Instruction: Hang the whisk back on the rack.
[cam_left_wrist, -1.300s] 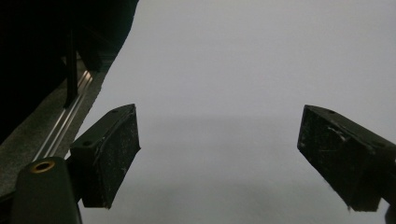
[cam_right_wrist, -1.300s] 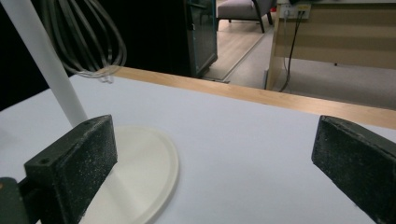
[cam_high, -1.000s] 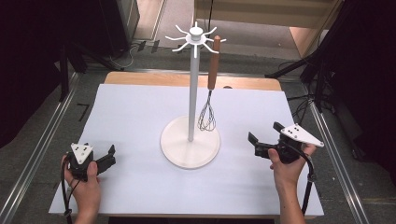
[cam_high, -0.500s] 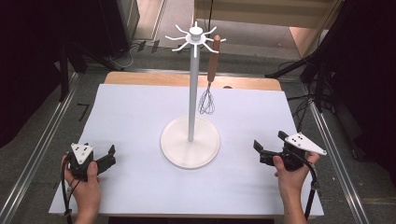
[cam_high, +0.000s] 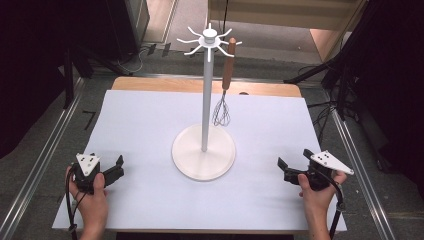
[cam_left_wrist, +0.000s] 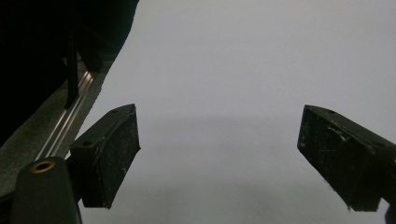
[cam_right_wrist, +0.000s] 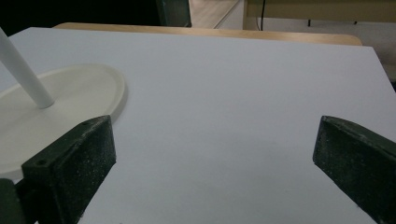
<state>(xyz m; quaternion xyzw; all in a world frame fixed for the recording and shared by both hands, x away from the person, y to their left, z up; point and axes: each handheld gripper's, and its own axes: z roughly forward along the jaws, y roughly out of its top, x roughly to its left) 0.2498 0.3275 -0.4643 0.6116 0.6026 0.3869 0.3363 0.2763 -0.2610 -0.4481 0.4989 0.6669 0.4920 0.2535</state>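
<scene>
A white utensil stand (cam_high: 204, 150) with a round base and a tall pole stands mid-table; its base (cam_right_wrist: 56, 112) also appears at the left of the right gripper view. A whisk (cam_high: 223, 95) with a wooden handle hangs from a hook at the stand's top. My left gripper (cam_high: 114, 169) rests near the table's front left, open, with nothing between its jaws (cam_left_wrist: 219, 158). My right gripper (cam_high: 290, 167) sits at the front right, open and empty (cam_right_wrist: 215, 158), a short way right of the stand's base.
A white sheet (cam_high: 150, 130) covers the table, with a wooden strip (cam_high: 150, 84) along the far edge. Metal rails (cam_high: 45, 160) run along both sides. Dark stands and cables surround the table.
My right gripper has drawn back toward the front edge and lowered. The whisk has swung slightly on its hook. The left gripper has stayed put.
</scene>
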